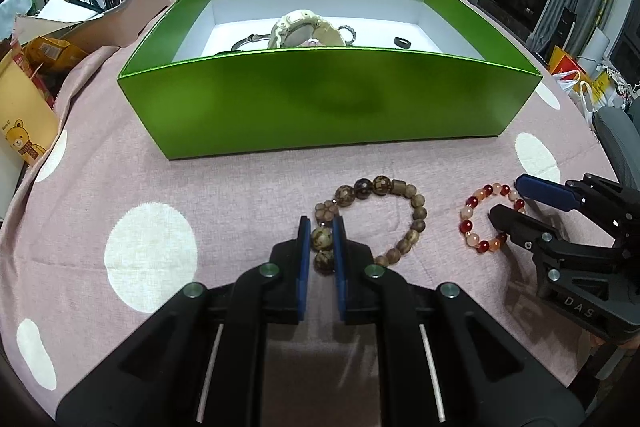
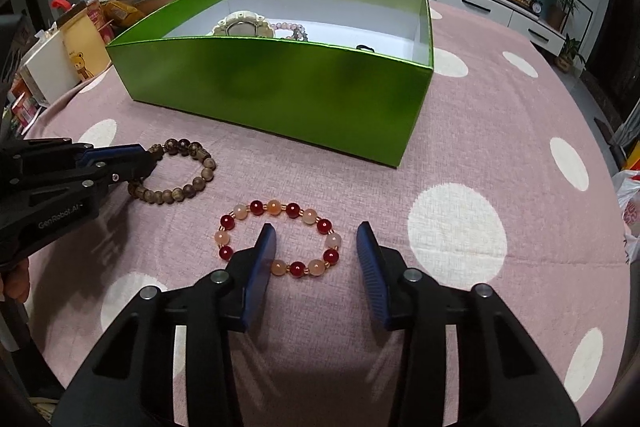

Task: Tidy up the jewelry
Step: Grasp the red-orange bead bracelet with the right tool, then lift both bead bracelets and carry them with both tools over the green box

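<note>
Meanwhile, the wooden bead bracelet [image 1: 372,223] is being clamped by the left gripper [image 1: 322,227] near the green box [image 1: 328,99]; the red bead bracelet [image 2: 280,239], right of it, is being straddled by the right gripper [image 2: 316,239], jaws apart.

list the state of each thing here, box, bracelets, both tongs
box: open, no lid, upright on the cloth, jewelry inside
watch: lying in the box
wooden bracelet: on the cloth, pinched at one side by the left tongs
red bracelet: flat on the cloth, not gripped
right tongs: open, straddling the red bracelet's right side
</note>
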Motion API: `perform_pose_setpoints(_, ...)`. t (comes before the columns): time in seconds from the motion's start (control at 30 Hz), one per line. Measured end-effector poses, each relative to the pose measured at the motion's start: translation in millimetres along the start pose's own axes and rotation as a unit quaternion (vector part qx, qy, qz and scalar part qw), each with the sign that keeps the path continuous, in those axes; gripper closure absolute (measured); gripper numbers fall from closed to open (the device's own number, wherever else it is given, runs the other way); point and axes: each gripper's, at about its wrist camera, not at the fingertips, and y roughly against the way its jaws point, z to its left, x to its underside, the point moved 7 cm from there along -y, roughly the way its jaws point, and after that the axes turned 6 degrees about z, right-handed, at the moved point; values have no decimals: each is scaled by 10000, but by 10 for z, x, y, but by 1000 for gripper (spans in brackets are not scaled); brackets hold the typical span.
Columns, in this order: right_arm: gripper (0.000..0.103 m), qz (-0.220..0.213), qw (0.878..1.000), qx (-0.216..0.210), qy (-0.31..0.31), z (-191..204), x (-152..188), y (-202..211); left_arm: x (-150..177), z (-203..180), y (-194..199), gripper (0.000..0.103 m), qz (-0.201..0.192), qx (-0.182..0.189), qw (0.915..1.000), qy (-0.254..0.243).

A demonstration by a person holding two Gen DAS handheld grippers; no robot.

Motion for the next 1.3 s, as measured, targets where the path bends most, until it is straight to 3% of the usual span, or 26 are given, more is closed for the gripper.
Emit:
perform_pose_setpoints(0.17, 66, -31, 10000, -20, 38, 29, -8, -3, -8, -5, -6, 92, -6, -55, 10000, -51)
perform_pose_setpoints(0.53, 92, -69, 9996, -151, 227, 157, -1, 9, -7, -27, -3, 92, -22, -113, 9998, -164)
perform_pose_setpoints(0.93, 96, -173, 9994, -303, 67, 169, -3, 40, 13, 14, 15, 92, -97, 49, 9999, 5)
perform_pose_setpoints(1.3, 96, -605, 9977, -308, 59, 170, -124, 332, 21, 129, 199, 92, -283, 252, 9988, 298)
